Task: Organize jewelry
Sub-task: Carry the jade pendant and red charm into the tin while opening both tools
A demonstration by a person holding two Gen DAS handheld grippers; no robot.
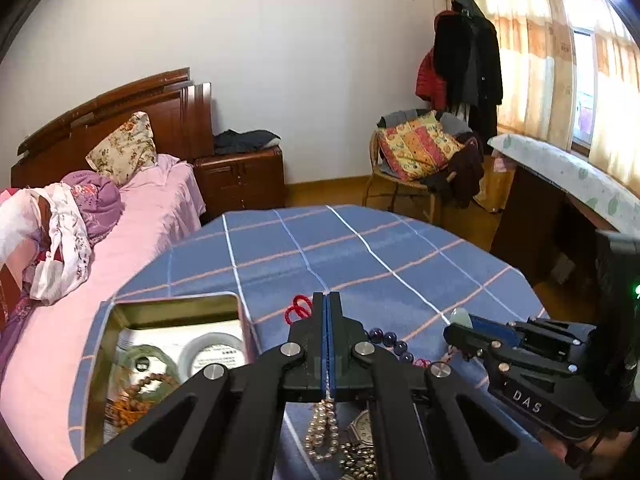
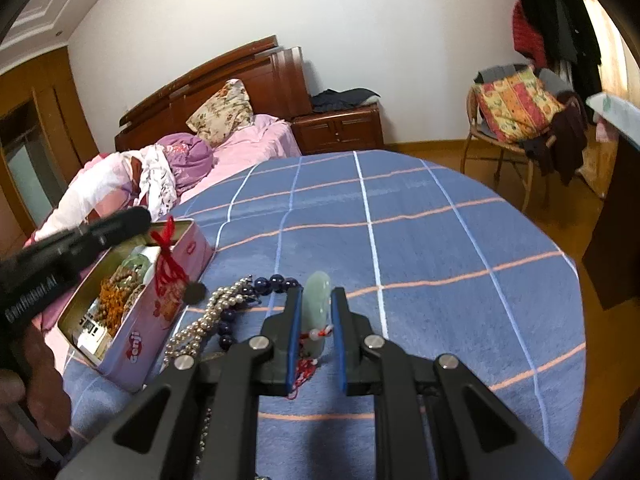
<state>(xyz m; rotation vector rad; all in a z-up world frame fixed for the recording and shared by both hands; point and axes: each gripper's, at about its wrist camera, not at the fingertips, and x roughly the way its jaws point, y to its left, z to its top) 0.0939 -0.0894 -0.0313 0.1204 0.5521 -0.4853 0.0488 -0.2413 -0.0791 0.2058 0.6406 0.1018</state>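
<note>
The blue checked tabletop (image 2: 420, 240) carries a pink tin (image 2: 132, 312) at near left, already holding beads. The left claw (image 1: 327, 320) is clamped on a pearl strand (image 1: 322, 428), the right claw (image 2: 316, 320) grips a jade pendant (image 2: 317, 304). Lift the pearls clear before swinging them over the tin.

Open pink rectangular tin (image 2: 136, 320) on blue checked cloth-covered table (image 2: 420, 240), left side, wooden bead strings inside. Pearl necklace (image 2: 200, 320) and dark round-bead bracelet (image 2: 276, 282) just right of tin. Pink-sheeted bed (image 1: 152, 208) behind table; wicker chair (image 1: 400, 184) far right.
</note>
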